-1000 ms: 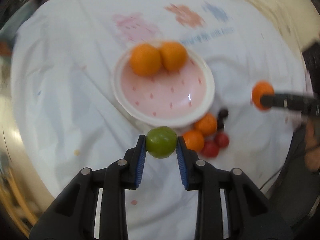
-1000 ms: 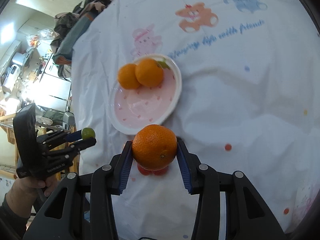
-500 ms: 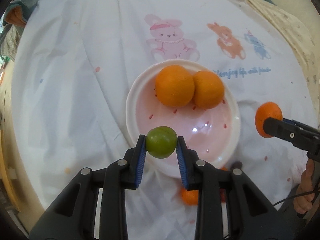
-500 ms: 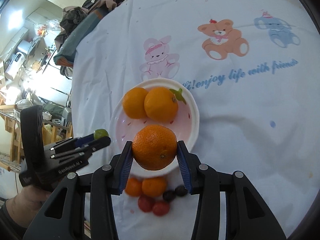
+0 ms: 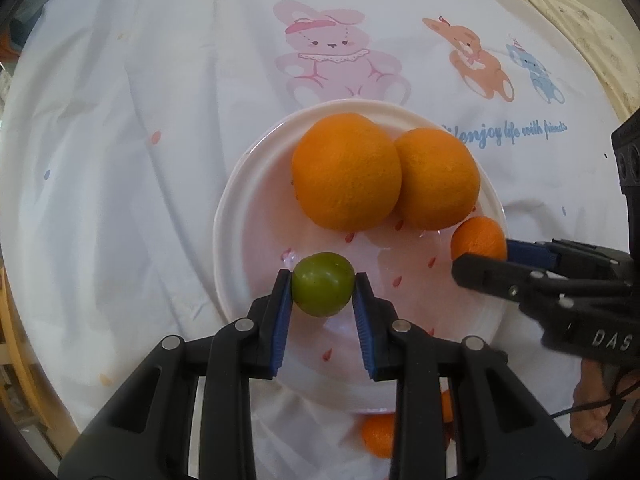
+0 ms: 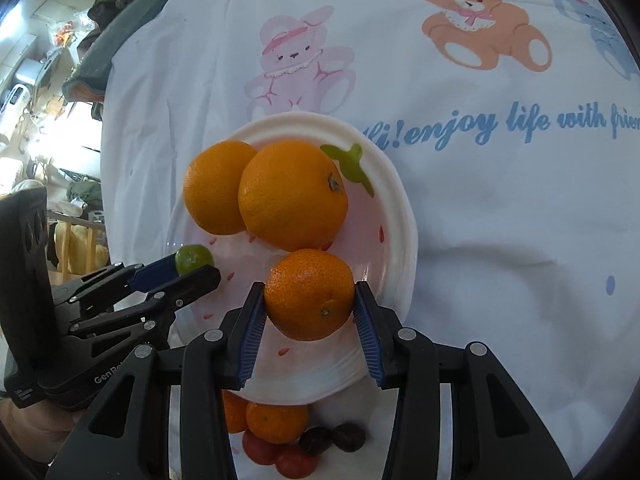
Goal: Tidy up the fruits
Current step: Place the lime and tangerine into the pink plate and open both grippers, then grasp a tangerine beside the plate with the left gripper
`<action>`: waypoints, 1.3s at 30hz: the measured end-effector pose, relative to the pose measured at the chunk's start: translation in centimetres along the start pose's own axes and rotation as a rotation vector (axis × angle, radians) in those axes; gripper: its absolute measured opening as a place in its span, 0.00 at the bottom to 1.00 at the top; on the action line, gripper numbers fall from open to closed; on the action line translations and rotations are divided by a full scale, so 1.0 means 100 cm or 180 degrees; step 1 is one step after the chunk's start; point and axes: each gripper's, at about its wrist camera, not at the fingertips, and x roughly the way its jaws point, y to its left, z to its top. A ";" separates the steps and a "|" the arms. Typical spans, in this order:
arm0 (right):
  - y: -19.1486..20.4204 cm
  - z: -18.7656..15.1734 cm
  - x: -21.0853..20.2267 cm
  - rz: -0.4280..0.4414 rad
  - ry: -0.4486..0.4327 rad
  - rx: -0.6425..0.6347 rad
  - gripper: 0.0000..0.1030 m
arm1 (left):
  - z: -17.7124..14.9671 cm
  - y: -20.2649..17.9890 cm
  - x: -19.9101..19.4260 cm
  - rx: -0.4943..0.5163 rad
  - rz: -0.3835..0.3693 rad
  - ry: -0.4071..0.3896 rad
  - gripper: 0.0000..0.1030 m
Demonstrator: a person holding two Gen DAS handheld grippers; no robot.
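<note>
My left gripper (image 5: 322,289) is shut on a small green fruit (image 5: 322,289) and holds it over the near part of the pink strawberry plate (image 5: 240,184). My right gripper (image 6: 309,295) is shut on a small orange (image 6: 309,295) over the same plate (image 6: 396,216). Two large oranges (image 5: 346,171) (image 5: 438,178) lie side by side in the plate's far half. In the left wrist view the right gripper (image 5: 478,252) comes in from the right. In the right wrist view the left gripper (image 6: 195,263) comes in from the left.
Loose fruit lies on the cloth at the plate's near edge: two small oranges (image 6: 276,422), red tomatoes (image 6: 294,460) and dark round fruits (image 6: 348,436). The white cloth with bear prints (image 6: 484,36) covers the table. Household clutter (image 6: 48,60) stands beyond the left edge.
Both grippers have moved forward and lower with their fruit and now hang over the plate. The two grippers have come closer together.
</note>
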 end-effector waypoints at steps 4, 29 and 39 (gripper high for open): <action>-0.004 0.001 0.003 0.0010 0.0018 0.0052 0.45 | 0.002 -0.002 0.007 0.0005 0.0000 0.0049 0.25; -0.014 -0.013 -0.081 0.0325 -0.0577 0.0215 0.85 | -0.023 -0.011 -0.048 0.0172 0.0047 -0.0209 0.77; 0.012 -0.048 -0.120 0.0123 -0.0921 0.0059 0.88 | -0.071 0.012 -0.114 -0.0132 0.0187 -0.0835 0.77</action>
